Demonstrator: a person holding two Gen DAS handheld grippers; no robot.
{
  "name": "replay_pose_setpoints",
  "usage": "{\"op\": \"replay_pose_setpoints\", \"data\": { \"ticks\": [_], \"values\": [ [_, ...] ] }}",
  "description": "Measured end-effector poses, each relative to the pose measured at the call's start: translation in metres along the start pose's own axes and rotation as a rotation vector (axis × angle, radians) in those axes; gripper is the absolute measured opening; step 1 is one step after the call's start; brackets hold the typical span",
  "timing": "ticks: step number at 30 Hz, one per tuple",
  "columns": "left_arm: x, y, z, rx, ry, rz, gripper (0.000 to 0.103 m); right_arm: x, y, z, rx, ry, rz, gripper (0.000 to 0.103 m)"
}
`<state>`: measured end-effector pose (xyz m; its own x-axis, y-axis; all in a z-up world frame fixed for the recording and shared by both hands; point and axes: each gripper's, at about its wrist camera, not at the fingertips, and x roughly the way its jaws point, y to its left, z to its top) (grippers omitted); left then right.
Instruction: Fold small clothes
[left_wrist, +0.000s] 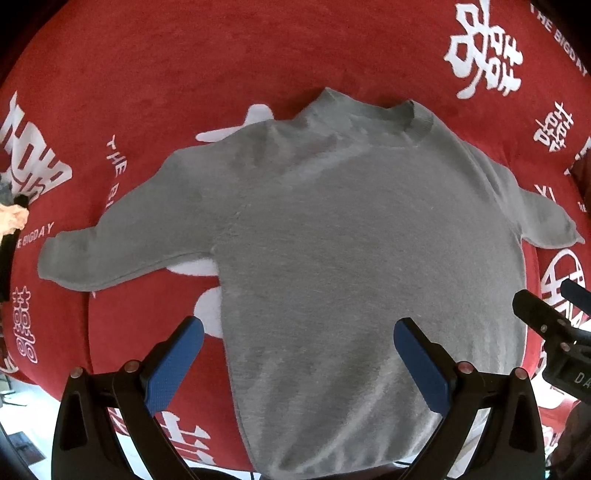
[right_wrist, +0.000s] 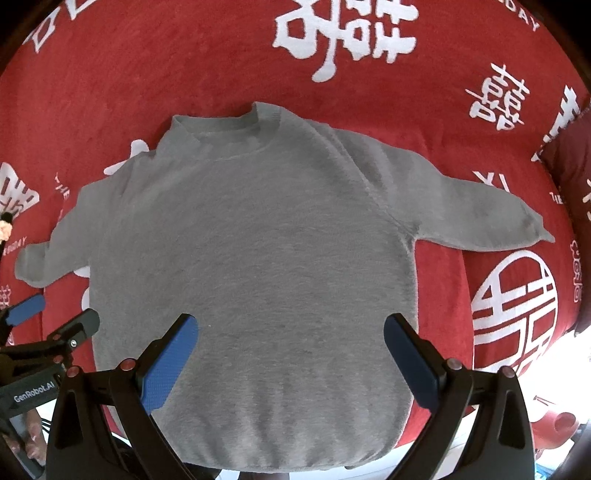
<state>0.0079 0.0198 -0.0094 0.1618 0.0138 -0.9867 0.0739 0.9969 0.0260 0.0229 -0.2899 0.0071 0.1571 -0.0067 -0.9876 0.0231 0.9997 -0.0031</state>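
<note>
Grey sweater (left_wrist: 354, 258) spread flat on a red blanket (left_wrist: 184, 74)

The left gripper (left_wrist: 295, 332) hangs over the hem with its blue pads (left_wrist: 173, 369) spread wide, holding nothing; both sleeves lie outstretched, and the right gripper (left_wrist: 550, 325) pokes in at the right edge.

We see a sweater (left_wrist: 351, 258) lying flat on the printed blanket (left_wrist: 184, 74), collar (left_wrist: 373, 110) at the far end, hem nearest us, sleeves spread left and right. The left gripper (left_wrist: 295, 365) hovers beside the right gripper (right_wrist: 291, 362), both above the hem end.
</note>
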Motion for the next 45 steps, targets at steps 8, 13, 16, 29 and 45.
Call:
{"op": "replay_pose_setpoints", "data": {
  "ticks": [8,13,16,29,45],
  "values": [
    [0.004,0.016,-0.002,-0.052,-0.014,-0.036,0.103,0.007,0.023,0.006,-0.058,0.019,0.012,0.101],
    [0.019,0.045,-0.003,-0.168,0.014,-0.056,0.103,0.016,0.048,0.014,-0.134,0.037,0.046,0.101],
    [0.031,0.073,-0.005,-0.246,0.027,-0.098,0.103,0.023,0.068,0.019,-0.187,0.046,0.076,0.101],
    [0.078,0.286,-0.040,-0.747,-0.111,-0.202,0.103,0.080,0.165,0.012,-0.393,0.121,0.174,0.101],
    [0.137,0.367,-0.046,-0.965,-0.276,-0.503,0.103,0.111,0.179,-0.012,-0.412,0.157,0.163,0.101]
  ]
}}
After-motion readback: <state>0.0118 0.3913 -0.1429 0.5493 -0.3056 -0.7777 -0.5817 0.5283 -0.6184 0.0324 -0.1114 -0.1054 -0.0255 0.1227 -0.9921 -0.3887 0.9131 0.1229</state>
